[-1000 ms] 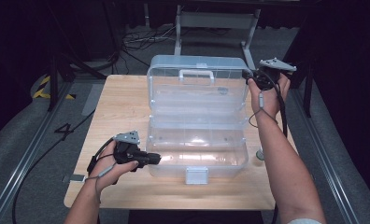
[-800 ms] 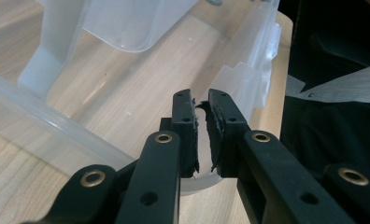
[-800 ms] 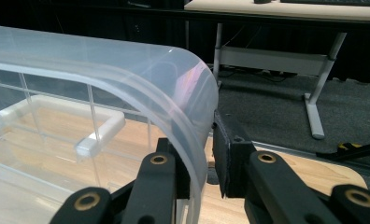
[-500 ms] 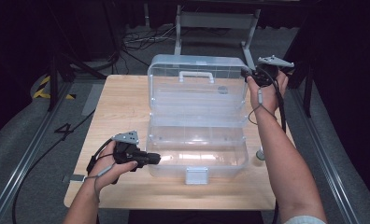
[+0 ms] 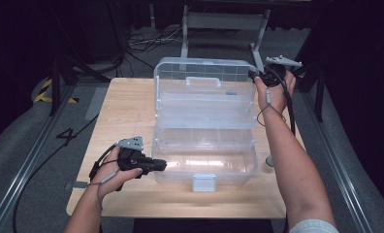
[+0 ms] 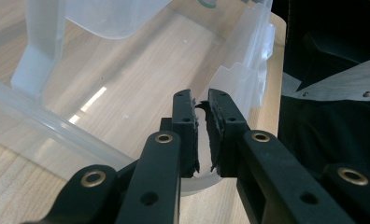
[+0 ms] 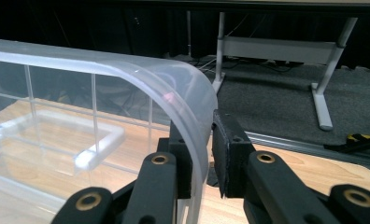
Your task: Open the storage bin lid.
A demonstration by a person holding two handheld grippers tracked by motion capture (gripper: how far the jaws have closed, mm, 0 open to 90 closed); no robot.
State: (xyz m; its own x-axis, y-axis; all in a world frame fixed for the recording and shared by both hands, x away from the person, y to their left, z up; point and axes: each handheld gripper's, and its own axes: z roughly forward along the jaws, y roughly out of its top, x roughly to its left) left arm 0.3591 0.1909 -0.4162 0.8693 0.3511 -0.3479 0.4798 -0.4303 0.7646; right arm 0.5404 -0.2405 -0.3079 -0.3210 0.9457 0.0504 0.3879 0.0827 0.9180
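A clear plastic toolbox stands open on the wooden table (image 5: 127,107), its base (image 5: 204,162) toward the person and its lid (image 5: 204,97) raised behind. My left gripper (image 5: 160,165) lies level at the base's left front corner, shut on the thin side wall (image 6: 80,135), which runs between its pads (image 6: 188,126). My right gripper (image 5: 255,76) is up at the lid's top right corner. In the right gripper view the lid's curved edge (image 7: 192,107) sits between the jaws (image 7: 202,140), held there.
A white latch (image 5: 203,182) hangs at the base's front and a handle (image 5: 203,80) sits on the lid. A small round grey object (image 5: 270,160) lies on the table right of the base. A desk frame (image 5: 224,22) and cables stand beyond the far edge.
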